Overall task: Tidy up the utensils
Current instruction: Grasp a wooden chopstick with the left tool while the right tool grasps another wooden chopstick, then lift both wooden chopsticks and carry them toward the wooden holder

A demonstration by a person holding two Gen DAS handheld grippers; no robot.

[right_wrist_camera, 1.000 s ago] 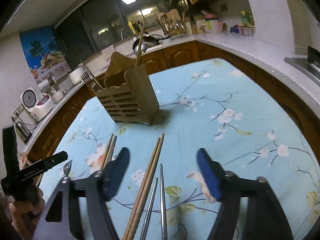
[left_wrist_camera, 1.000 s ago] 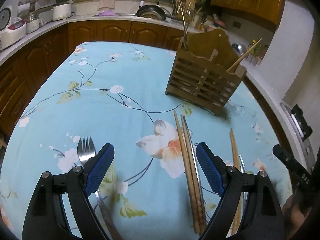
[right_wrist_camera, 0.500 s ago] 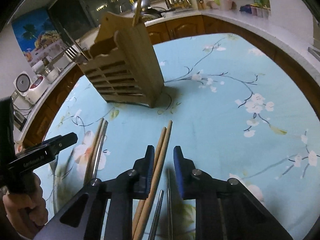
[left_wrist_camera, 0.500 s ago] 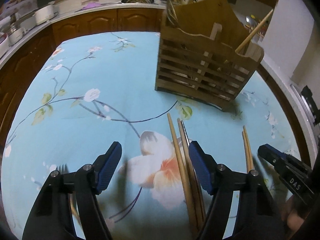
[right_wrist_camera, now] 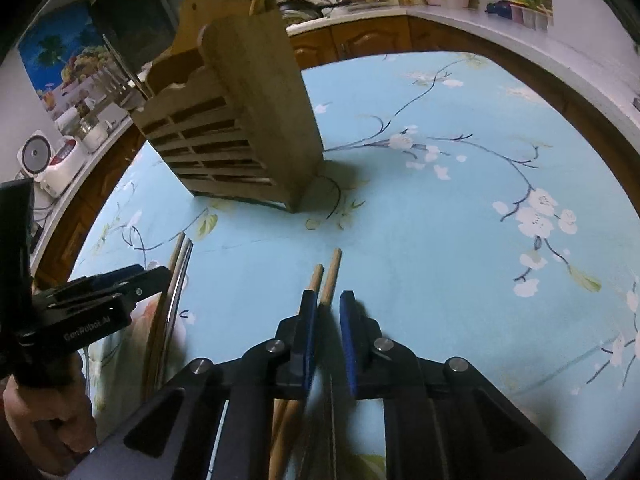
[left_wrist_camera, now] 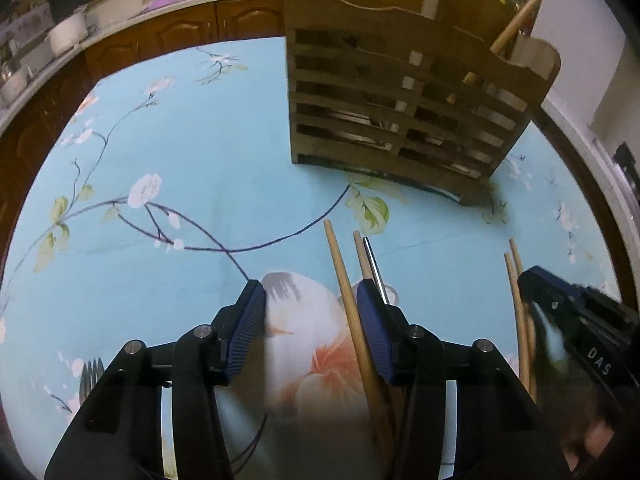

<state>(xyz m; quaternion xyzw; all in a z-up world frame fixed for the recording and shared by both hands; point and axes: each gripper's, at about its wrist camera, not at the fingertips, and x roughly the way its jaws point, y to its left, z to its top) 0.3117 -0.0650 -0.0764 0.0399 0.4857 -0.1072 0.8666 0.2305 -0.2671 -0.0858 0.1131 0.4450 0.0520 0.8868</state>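
Two pairs of wooden chopsticks lie on the blue floral cloth in front of a slatted wooden utensil holder (left_wrist_camera: 400,120) (right_wrist_camera: 240,140). My left gripper (left_wrist_camera: 310,304) is low over the left pair, its jaws closing. One wooden chopstick (left_wrist_camera: 340,264) runs between them near the right pad, untouched. Its twin and a metal chopstick (left_wrist_camera: 374,264) pass under the right finger. My right gripper (right_wrist_camera: 328,312) is closing narrowly around one wooden chopstick (right_wrist_camera: 331,276), with a sliver of cloth still showing beside it. That chopstick's partner (right_wrist_camera: 316,280) goes under the left finger.
A fork (left_wrist_camera: 90,376) lies on the cloth at the near left. The holder has a chopstick (left_wrist_camera: 524,16) and forks (right_wrist_camera: 112,76) standing in it. Kitchen counters with a rice cooker (right_wrist_camera: 36,156) ring the table. A hand (right_wrist_camera: 44,420) holds the left gripper.
Both grippers have come forward and down toward the chopsticks, so the holder looms larger. The left jaws have narrowed by about half. The right jaws went from wide to nearly together around a chopstick.
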